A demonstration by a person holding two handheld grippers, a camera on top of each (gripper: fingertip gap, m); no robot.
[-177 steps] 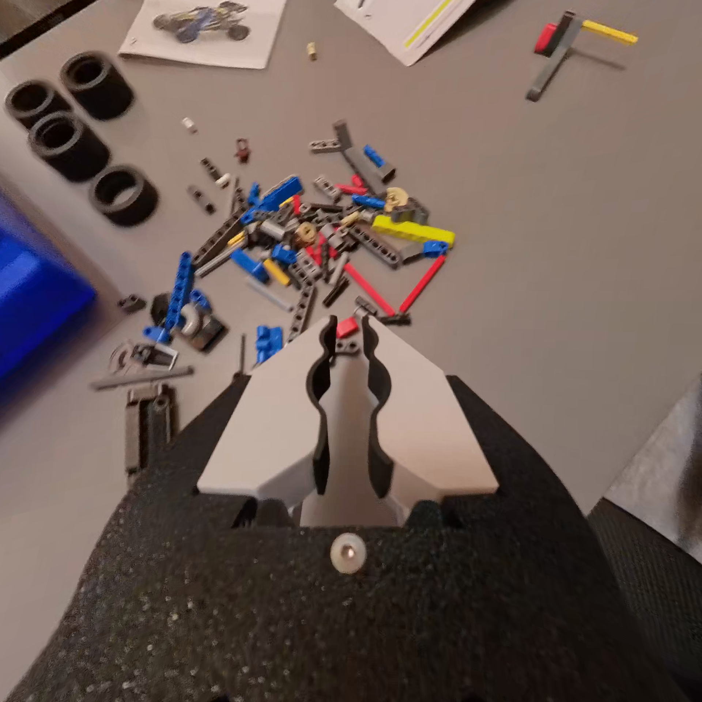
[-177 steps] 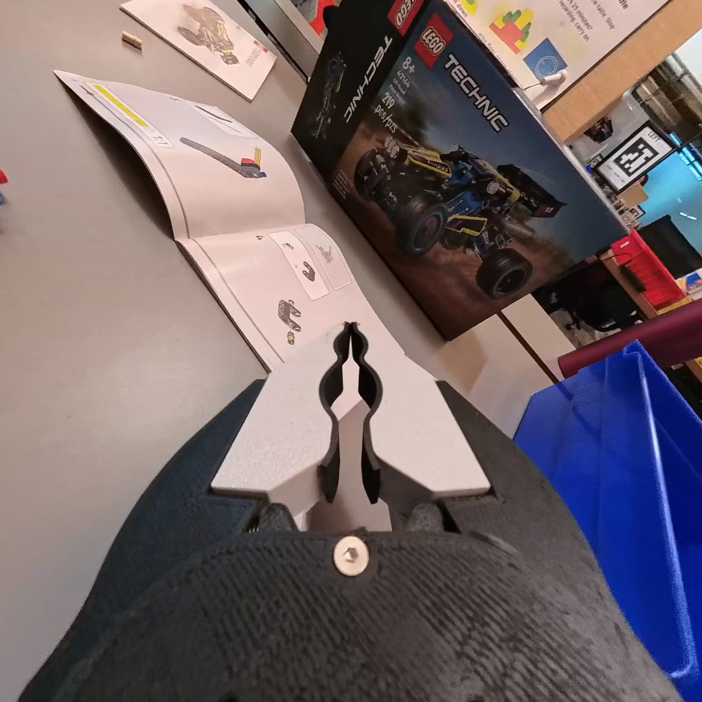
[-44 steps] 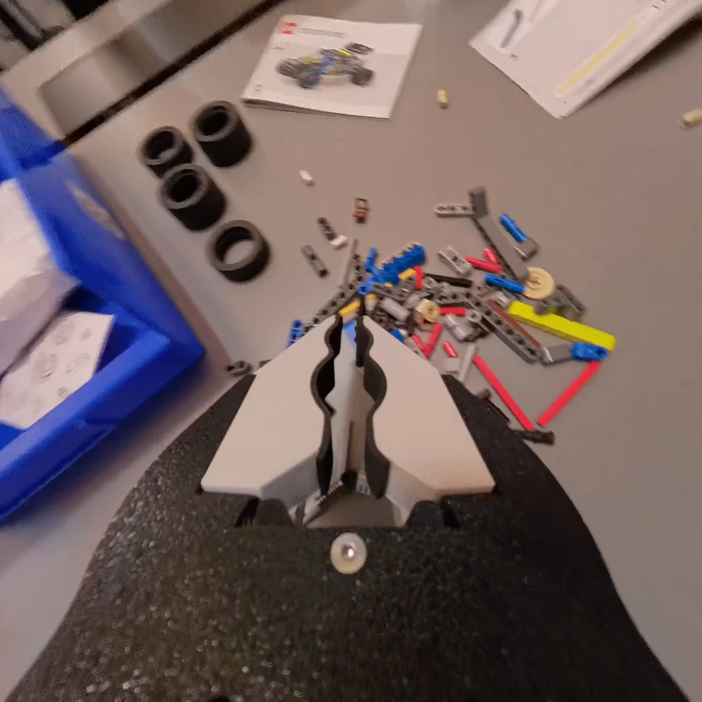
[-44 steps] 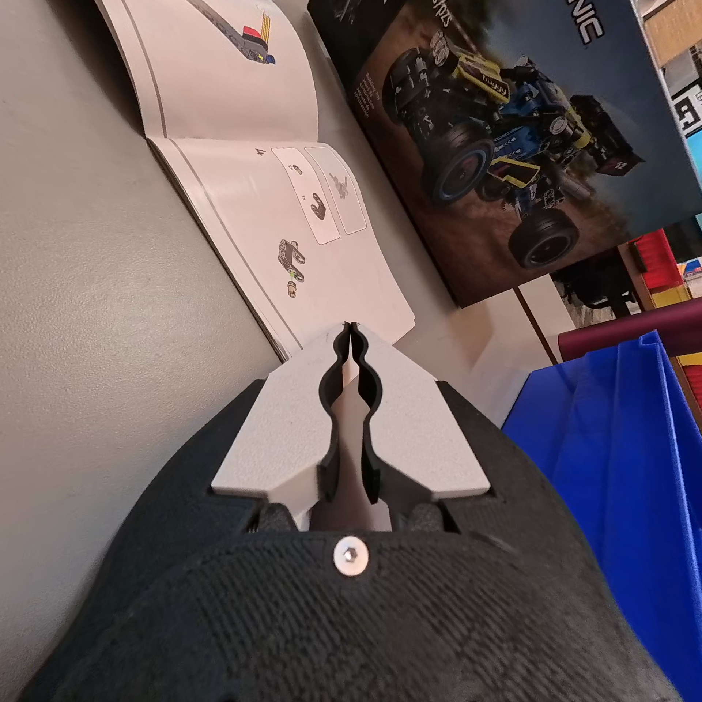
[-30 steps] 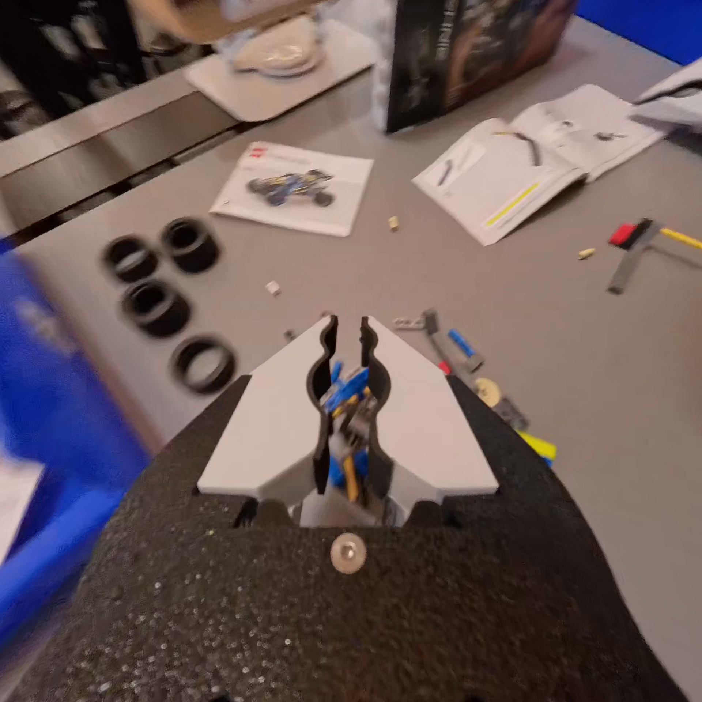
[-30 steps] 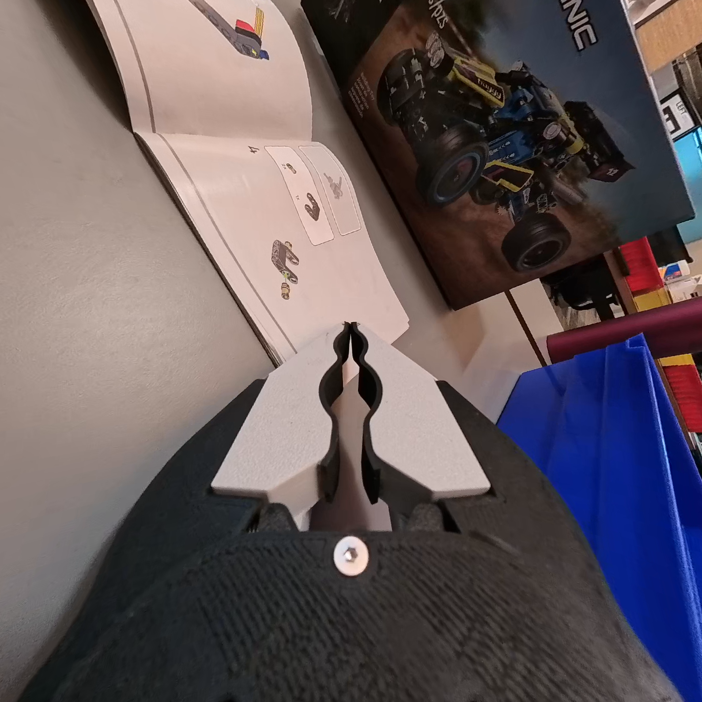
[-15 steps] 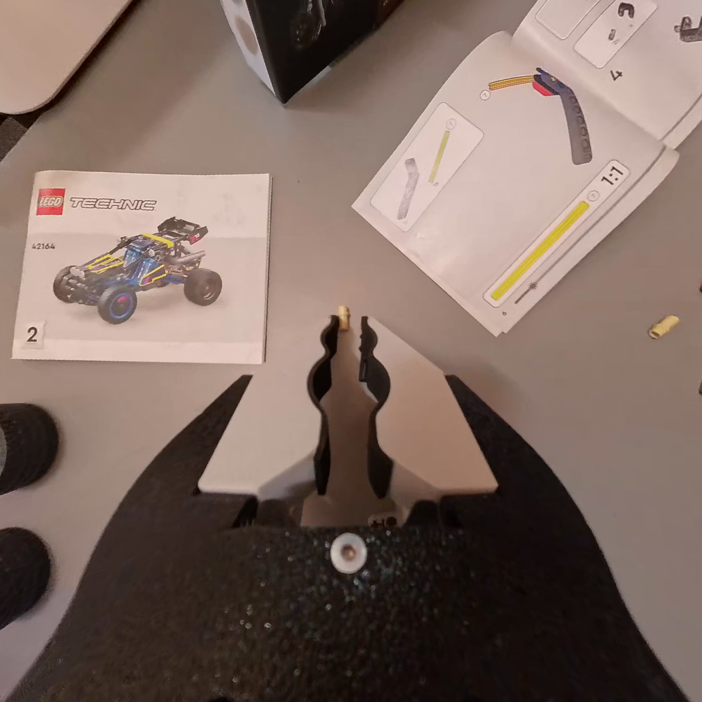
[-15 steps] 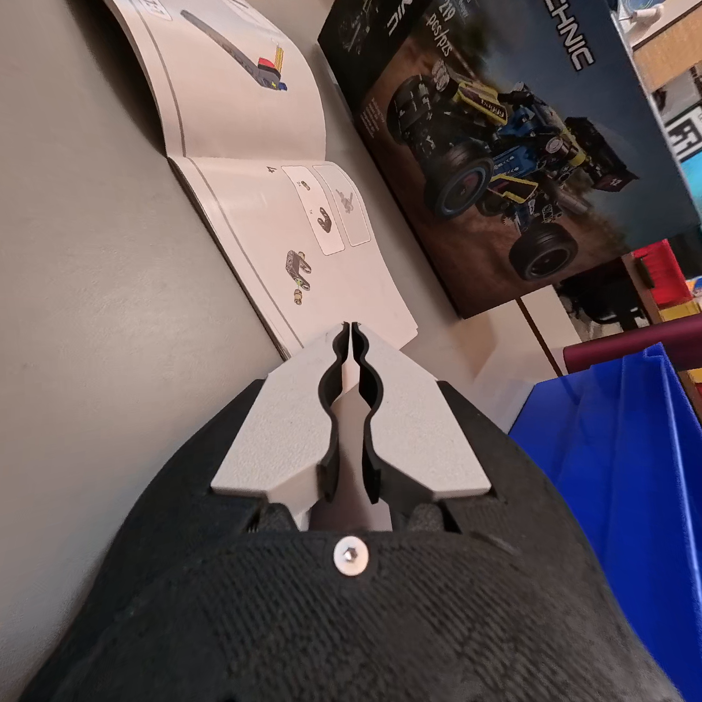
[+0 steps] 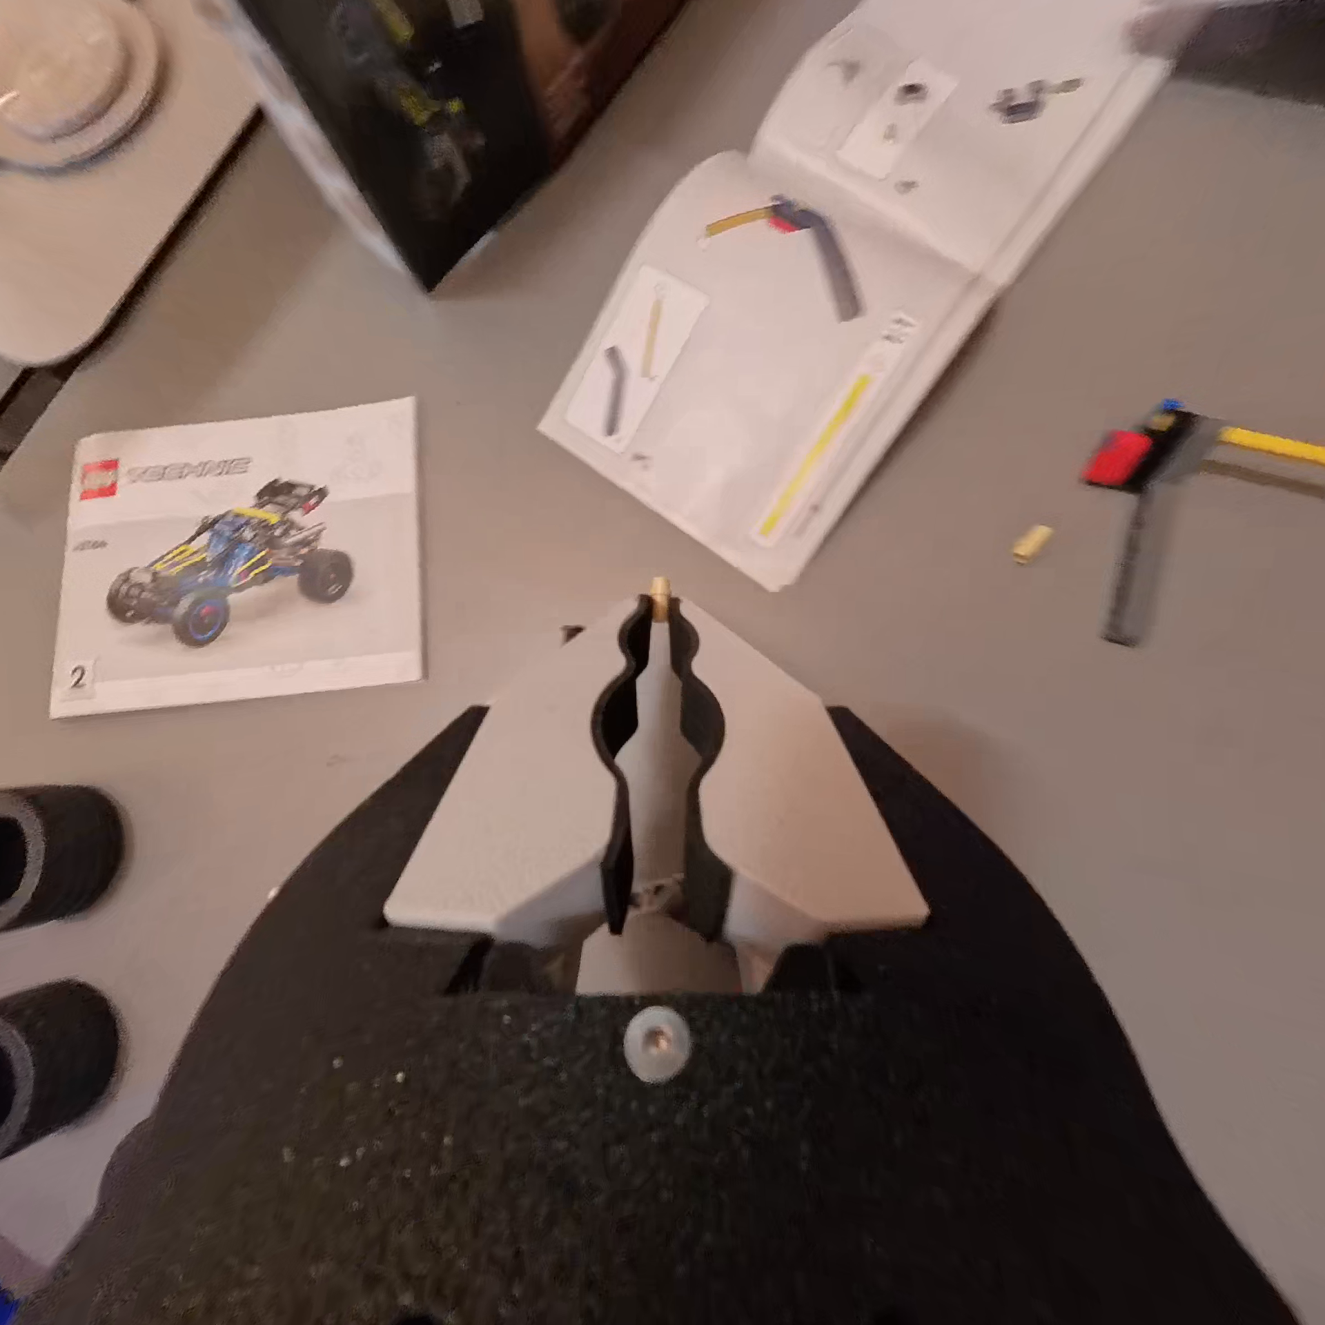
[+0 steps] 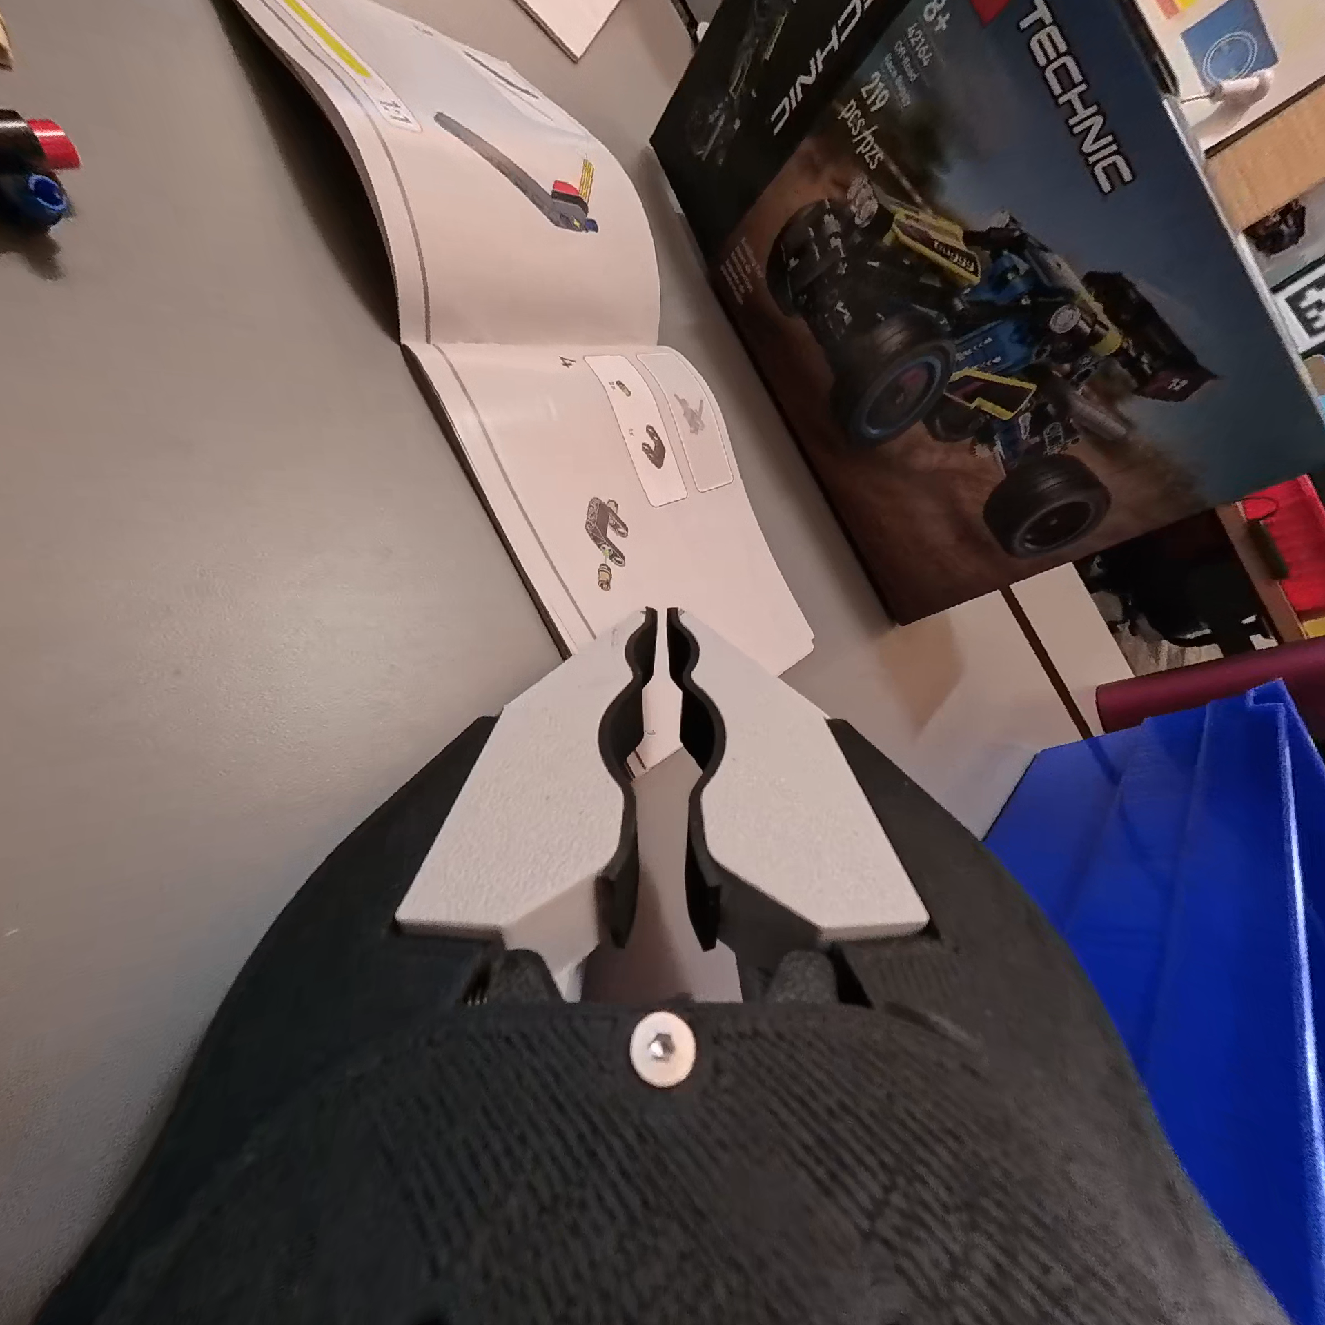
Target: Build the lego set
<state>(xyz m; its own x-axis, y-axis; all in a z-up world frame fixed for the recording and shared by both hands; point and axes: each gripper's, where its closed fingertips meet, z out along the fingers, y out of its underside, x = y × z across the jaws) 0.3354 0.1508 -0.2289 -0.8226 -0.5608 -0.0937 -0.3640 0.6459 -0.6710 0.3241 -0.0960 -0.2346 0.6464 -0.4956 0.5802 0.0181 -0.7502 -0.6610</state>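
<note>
In the left wrist view, my left gripper [image 9: 659,609] has its fingertips closed on a small tan pin [image 9: 659,596], which pokes out past the tips just above the grey table. A second tan pin [image 9: 1032,543] lies to the right. Beside it lies a partial assembly [image 9: 1136,502]: a grey beam with a red piece and a yellow axle. Its red and blue end shows in the right wrist view [image 10: 36,165]. My right gripper [image 10: 661,613] is shut and empty, held low over the corner of the open instruction booklet [image 10: 573,401].
The open booklet [image 9: 789,358] lies ahead right of the left gripper, a closed booklet [image 9: 244,552] to its left. The set's box [image 10: 1004,287] stands behind them. Two black tyres [image 9: 57,853] lie at the left edge. A blue bin [image 10: 1183,932] stands right of the right gripper. The left gripper's tips are roughly 25 cm from the right gripper's.
The left gripper left the parts pile, reached the tan pin near the booklets and closed its fingers on it. The right gripper stayed shut and shifted only slightly.
</note>
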